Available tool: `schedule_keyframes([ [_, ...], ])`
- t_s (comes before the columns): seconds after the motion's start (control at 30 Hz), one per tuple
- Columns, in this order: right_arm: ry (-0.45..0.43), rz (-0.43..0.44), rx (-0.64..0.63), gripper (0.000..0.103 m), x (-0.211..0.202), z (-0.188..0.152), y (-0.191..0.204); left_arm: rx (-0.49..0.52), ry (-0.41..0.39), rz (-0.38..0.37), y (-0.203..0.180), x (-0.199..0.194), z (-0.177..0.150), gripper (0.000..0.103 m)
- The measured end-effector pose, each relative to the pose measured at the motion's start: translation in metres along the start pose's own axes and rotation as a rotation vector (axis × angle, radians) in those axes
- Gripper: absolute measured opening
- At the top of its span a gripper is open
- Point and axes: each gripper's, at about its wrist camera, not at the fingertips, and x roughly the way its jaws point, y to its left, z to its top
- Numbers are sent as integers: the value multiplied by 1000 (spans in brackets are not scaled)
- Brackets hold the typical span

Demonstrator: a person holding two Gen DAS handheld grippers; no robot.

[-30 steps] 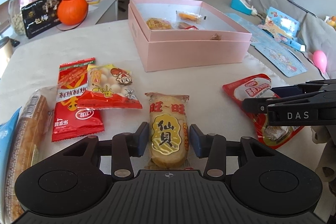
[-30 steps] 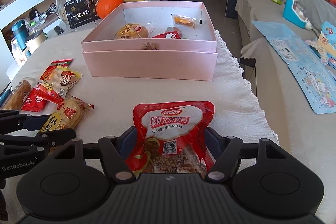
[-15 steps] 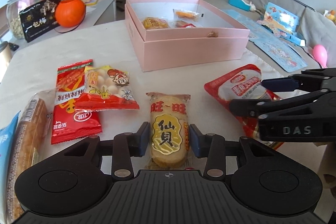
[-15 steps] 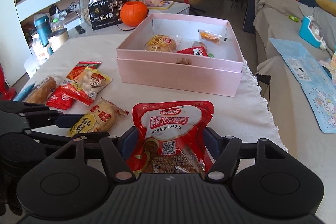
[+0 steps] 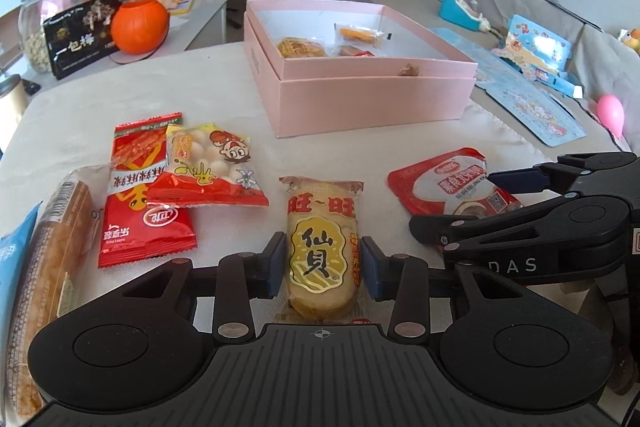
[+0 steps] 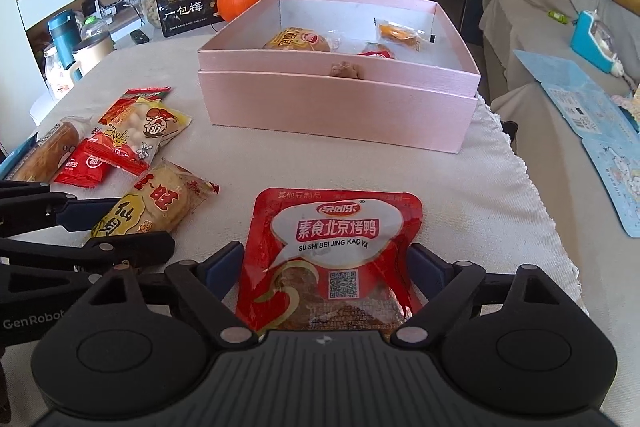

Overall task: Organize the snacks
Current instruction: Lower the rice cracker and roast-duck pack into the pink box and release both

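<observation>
A yellow rice cracker packet [image 5: 322,251] lies on the white tablecloth, and my left gripper [image 5: 322,265] is shut on its sides. To its right a red roast-duck snack pouch [image 6: 336,251] lies flat on the cloth between the fingers of my right gripper [image 6: 326,263]. Those jaws are opening, and both pads stand clear of the pouch. The open pink box [image 6: 340,107] sits beyond with several snacks inside. From the left wrist view the right gripper [image 5: 480,203] reaches in from the right over the pouch [image 5: 436,183].
Left of the cracker lie a red spicy-strip packet [image 5: 140,227], a ball-snack packet [image 5: 204,167], a wrapped bread [image 5: 52,247] and a blue packet [image 5: 12,267]. An orange pumpkin [image 5: 138,27] and a glass jar [image 5: 48,11] stand far left. The table's fringed right edge [image 6: 532,187] faces a sofa.
The right gripper came down and its fingers spread. The red pouch, pinched and crumpled before, now lies flat on the cloth. The left gripper stays on the cracker packet.
</observation>
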Motion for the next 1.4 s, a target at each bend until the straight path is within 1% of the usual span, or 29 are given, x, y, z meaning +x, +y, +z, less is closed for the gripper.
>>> schedule_keyframes([
  [0.07, 4, 4, -22, 84, -1, 2, 2, 4, -1, 0, 0, 0, 0, 44],
  [0.2, -35, -19, -83, 68, -20, 3, 1, 7, -3, 1, 0, 0, -1, 44],
  [0.3, -46, -37, -81, 63, -31, 4, -11, 9, -3, 4, -1, 0, -1, 44],
  [0.4, -50, -37, -41, 60, -39, 4, -29, 3, -1, 3, -1, 0, -1, 44],
  [0.53, -73, -26, 24, 60, -55, 4, -52, 7, 8, 14, -2, 0, 2, 41],
  [0.63, -93, -52, 42, 60, -64, 3, -62, 18, 15, 23, -5, 0, 4, 40],
  [0.73, -101, -69, 58, 60, -67, 2, -70, 16, 13, -3, -7, -3, 11, 40],
  [0.8, -101, -74, 71, 61, -67, 0, -74, -18, -26, -66, -5, -12, 25, 40],
  [0.83, -99, -76, 79, 61, -67, -1, -76, -31, -67, -104, -5, -20, 38, 40],
  [0.87, -96, -75, 85, 61, -65, -1, -77, -35, -111, -122, -5, -26, 50, 40],
  [0.93, -88, -73, 89, 61, -62, -2, -77, -55, -250, -151, -6, -42, 88, 40],
  [0.97, -85, -73, 89, 61, -61, -2, -76, -70, -311, -177, -5, -45, 105, 42],
  [1.0, -83, -72, 89, 61, -60, -1, -75, -84, -362, -208, -2, -44, 122, 44],
  [1.03, -82, -69, 89, 61, -59, -1, -73, -95, -389, -228, 1, -37, 136, 46],
  [1.07, -84, -62, 90, 61, -58, -1, -71, -102, -375, -225, 3, -23, 152, 46],
  [1.1, -84, -55, 91, 61, -58, 0, -70, -107, -331, -202, 4, -8, 164, 44],
  [1.13, -85, -49, 91, 61, -58, 1, -68, -114, -285, -177, 7, 7, 172, 43],
  [1.17, -84, -48, 91, 61, -57, 1, -67, -129, -264, -164, 11, 18, 175, 43],
  [1.23, -82, -52, 95, 61, -57, 1, -67, -156, -273, -167, 17, 23, 168, 43],
  [1.3, -87, -51, 101, 61, -59, 1, -69, -193, -273, -185, 26, 19, 152, 43],
  [1.4, -98, -30, 130, 61, -60, 7, -76, -237, -234, -193, 40, 4, 118, 43],
])
